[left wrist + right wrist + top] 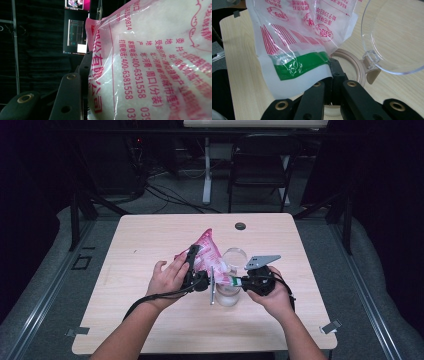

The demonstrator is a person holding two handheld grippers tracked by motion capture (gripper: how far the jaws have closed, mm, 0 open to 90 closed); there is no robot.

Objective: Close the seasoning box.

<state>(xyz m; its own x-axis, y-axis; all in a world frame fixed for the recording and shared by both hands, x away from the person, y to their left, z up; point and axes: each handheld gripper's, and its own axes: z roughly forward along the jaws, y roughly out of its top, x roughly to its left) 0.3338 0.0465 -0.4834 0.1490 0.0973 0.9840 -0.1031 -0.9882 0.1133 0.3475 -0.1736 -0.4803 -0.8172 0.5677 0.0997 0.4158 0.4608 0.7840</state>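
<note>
- Dark room, light wooden desk (150,270).
- Your left gripper (192,270) clamps the pink bag (209,251), tilted over the clear jar (229,285).
- Your right gripper (332,72) pinches tight on the bag's green corner.

Both forearms reach in from the near edge, hands close together; the left gripper (196,270) is clamped, its 2 jaws partly apart; the right gripper (331,75) has its jaws pinched fully together.
</note>
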